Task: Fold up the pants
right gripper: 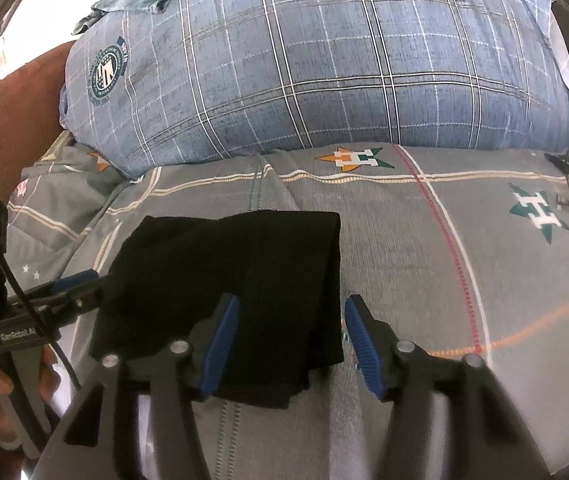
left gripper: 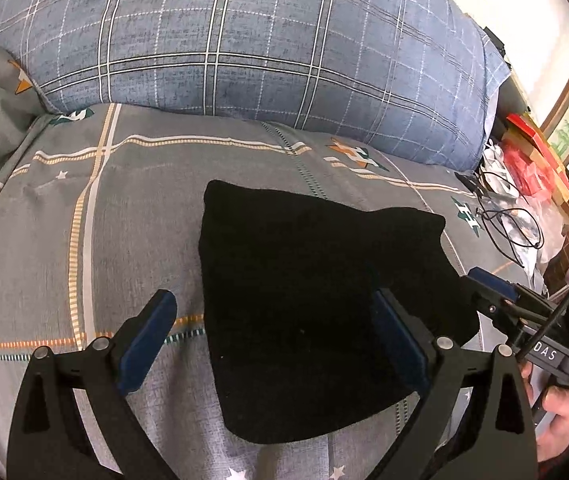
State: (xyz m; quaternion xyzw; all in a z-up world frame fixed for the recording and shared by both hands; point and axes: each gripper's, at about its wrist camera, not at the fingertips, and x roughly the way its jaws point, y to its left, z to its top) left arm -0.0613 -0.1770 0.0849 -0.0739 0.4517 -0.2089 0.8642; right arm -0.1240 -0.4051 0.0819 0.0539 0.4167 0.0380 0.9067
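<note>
At the bed's near edge, left gripper point(left gripper: 274, 344) and right gripper point(right gripper: 290, 346) hang with jaws spread, pinching nothing. Black pants point(right gripper: 228, 280) lie folded mid-bedsheet point(right gripper: 424, 260). Beyond, plaid pillow point(left gripper: 244, 36) along far edge.

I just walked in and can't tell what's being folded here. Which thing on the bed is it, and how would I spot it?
Start at the big blue plaid pillow at the head of the bed, then look down onto the grey patterned bedsheet. The pants lie there as a compact folded bundle between the two grippers. It is the only plain black thing on the sheet.
</note>
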